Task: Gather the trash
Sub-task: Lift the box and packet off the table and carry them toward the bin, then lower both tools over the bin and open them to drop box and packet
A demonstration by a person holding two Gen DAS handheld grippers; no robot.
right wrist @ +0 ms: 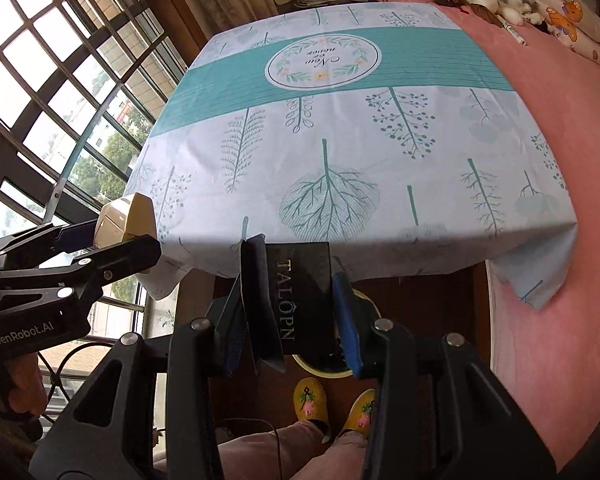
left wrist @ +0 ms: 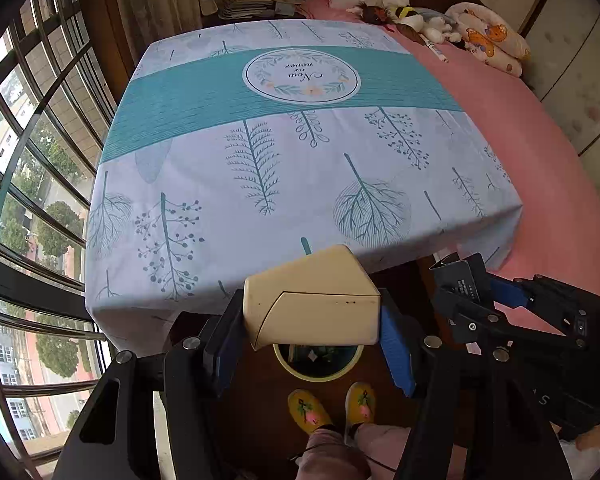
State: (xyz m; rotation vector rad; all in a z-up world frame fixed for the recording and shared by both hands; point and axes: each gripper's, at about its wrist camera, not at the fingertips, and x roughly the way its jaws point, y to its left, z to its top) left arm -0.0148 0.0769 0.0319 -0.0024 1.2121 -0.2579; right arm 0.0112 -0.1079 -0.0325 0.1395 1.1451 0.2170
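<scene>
A: What is held by the left gripper (left wrist: pixel 312 340)?

B: A cream, wedge-shaped cardboard box (left wrist: pixel 312 300) is clamped between its blue pads, the jaws closed to the box's width. Directly beneath it, on the dark wooden floor, a round yellow-rimmed waste bin (left wrist: pixel 318 360) is seen, already with some litter inside.

A: And the right gripper (right wrist: pixel 292 320)?

B: A flat black carton printed "TALOPN" (right wrist: pixel 300 300) is pinched there, its long axis running along the fingers. The same bin (right wrist: pixel 324 370) is glimpsed just below and beyond it, partly hidden by the carton.

A: Which is better placed for the drop?

B: The left is judged nearer, since its box hangs straight over the opening; only a release is needed. Both grippers are held side by side off the near edge of the leaf-patterned tablecloth (left wrist: pixel 300 160), angled downward above the person's yellow slippers (left wrist: pixel 332 408).
</scene>
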